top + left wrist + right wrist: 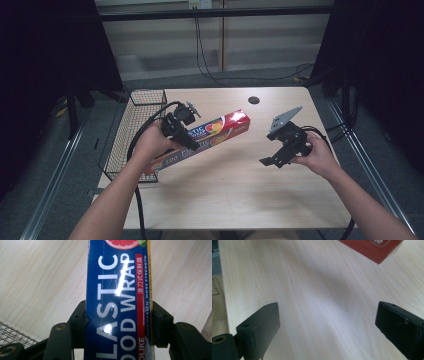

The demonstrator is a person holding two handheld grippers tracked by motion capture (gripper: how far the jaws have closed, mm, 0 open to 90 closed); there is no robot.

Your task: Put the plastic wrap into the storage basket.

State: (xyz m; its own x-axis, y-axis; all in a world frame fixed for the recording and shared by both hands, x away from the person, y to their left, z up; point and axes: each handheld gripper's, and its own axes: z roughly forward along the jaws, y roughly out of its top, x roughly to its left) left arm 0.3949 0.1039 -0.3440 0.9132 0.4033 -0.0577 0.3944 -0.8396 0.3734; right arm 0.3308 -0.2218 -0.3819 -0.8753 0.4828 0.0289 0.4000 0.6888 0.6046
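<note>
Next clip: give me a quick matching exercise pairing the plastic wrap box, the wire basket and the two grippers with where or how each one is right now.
Things:
1. plastic wrap box
2. wire basket
3. left gripper
4. right gripper

States:
A. open, holding nothing, above bare table
B. at the table's left edge
C. shut on the box's long sides
D. long, blue and red, held above the table, one end over the basket

Pairs: 1-D, 2-B, 3-C, 4-A
</note>
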